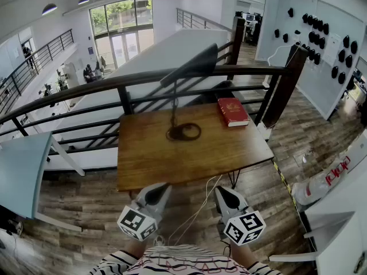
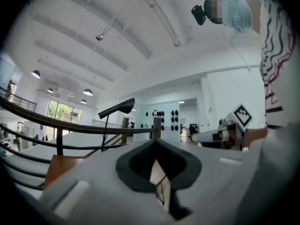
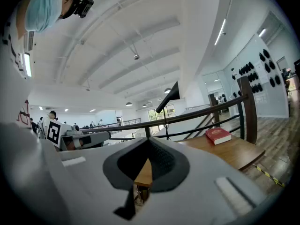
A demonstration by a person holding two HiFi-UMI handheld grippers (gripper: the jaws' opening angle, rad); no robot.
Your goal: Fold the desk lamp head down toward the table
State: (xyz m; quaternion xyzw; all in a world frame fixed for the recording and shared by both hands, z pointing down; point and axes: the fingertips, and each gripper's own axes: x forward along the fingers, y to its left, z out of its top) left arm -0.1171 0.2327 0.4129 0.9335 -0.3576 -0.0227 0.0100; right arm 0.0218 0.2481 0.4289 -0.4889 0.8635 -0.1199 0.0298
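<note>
A black desk lamp stands on the wooden table [image 1: 229, 153]; its round base [image 1: 183, 132] sits mid-table, a thin stem rises from it, and the long head [image 1: 192, 65] tilts up and right. The lamp head [image 2: 117, 108] shows at the middle left of the left gripper view, and the lamp head [image 3: 168, 96] shows upper centre in the right gripper view. My left gripper [image 1: 157, 192] and right gripper [image 1: 226, 195] hover side by side just short of the table's near edge, both shut and empty, pointing level at the lamp.
A red book [image 1: 232, 111] lies at the table's far right corner. A dark railing [image 1: 114, 82] with a thick post [image 1: 287, 79] runs behind the table. A white cable [image 1: 200, 208] trails to the floor. A pale desk [image 1: 23, 171] stands left.
</note>
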